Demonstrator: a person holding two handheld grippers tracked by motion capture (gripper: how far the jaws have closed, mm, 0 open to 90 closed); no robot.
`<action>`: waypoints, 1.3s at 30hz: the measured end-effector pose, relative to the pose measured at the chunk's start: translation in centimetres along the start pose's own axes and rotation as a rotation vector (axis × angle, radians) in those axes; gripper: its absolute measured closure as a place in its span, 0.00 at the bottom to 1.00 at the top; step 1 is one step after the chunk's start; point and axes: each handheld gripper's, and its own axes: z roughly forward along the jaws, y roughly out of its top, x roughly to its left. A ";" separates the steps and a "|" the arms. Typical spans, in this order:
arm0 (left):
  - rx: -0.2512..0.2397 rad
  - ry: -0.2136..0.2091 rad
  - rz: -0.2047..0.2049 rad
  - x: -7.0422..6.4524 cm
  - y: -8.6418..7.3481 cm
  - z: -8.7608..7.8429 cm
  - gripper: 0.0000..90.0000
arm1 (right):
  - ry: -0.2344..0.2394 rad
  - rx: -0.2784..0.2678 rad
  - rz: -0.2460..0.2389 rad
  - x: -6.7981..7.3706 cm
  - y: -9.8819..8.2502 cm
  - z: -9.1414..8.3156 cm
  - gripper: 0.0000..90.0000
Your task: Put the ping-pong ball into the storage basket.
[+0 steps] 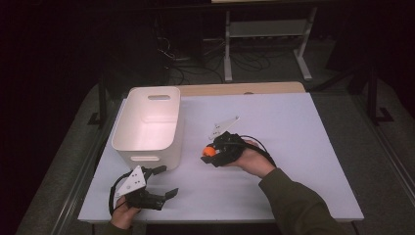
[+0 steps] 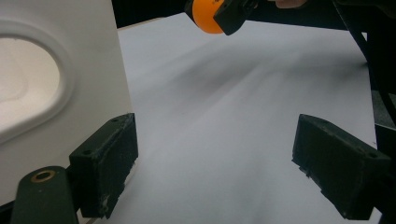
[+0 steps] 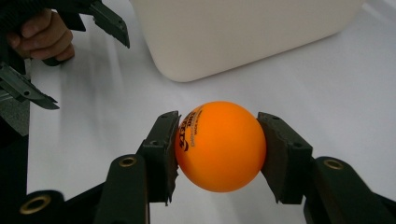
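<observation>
Right gripper (image 3: 218,154) has the ball (image 3: 219,145) pinched – bin (image 1: 149,125) is just to its left.

Jaws closed on the orange ball from both sides, pads at its widest part, so it sits centred and shouldn't squirt out; held low over the white table (image 1: 293,147), approx. mid-table, near the bin's right wall but not over it yet. Ball's printing faces up toward the cam. Left gripper (image 1: 159,181) rests by the table's near edge w/ jaws wide apart, nothing in them – parked beside the bin's near corner, prob. so it stays out of the carrying path. Bin looks empty inside, open top, handle slot in the end wall. My guess: ball goes up and over the rim next, needs a lift first.
</observation>
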 end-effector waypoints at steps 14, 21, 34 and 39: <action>0.001 0.001 0.001 0.0 0.0 0.0 0.16 | 0.008 -0.015 -0.017 0.1 1.6 -0.4 0.55; 0.004 0.001 0.004 0.0 0.0 0.0 0.16 | 0.012 -0.019 -0.023 0.2 2.5 -0.5 0.55; 0.001 0.001 0.003 0.0 0.0 0.0 0.16 | 0.019 -0.024 -0.033 0.3 4.0 -0.5 0.55; 0.001 0.001 0.002 0.0 0.0 0.0 0.16 | 0.020 -0.032 -0.032 0.2 4.4 -0.5 0.55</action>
